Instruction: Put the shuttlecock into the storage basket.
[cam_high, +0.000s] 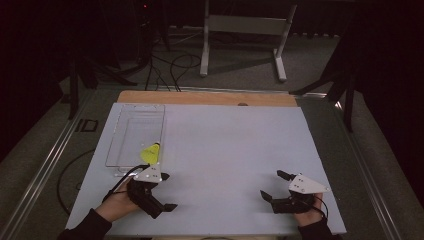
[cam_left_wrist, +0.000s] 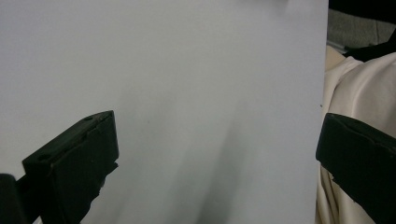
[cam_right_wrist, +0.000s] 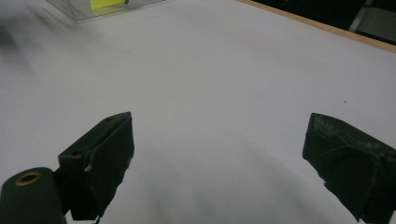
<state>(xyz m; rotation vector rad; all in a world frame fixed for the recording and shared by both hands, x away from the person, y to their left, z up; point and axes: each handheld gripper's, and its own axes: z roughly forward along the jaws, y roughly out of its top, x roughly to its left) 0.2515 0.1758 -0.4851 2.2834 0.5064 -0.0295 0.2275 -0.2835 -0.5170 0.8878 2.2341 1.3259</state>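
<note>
A yellow shuttlecock (cam_high: 151, 152) lies in the near end of a clear plastic tray (cam_high: 134, 136) at the table's left; its yellow also shows at the top left of the right gripper view (cam_right_wrist: 108, 4). My left gripper (cam_high: 168, 191) rests near the front edge just below the tray, jaws wide apart over bare white surface (cam_left_wrist: 210, 140). My right gripper (cam_high: 276, 185) sits at the front right, open too, with nothing between its jaws (cam_right_wrist: 217, 154).
A white sheet (cam_high: 225, 150) covers the table, with a wooden strip (cam_high: 210, 98) along the far edge. Beyond stand a white metal frame (cam_high: 245, 30) and floor cables (cam_high: 170, 67). A pale sleeve (cam_left_wrist: 359, 93) shows at the right of the left gripper view.
</note>
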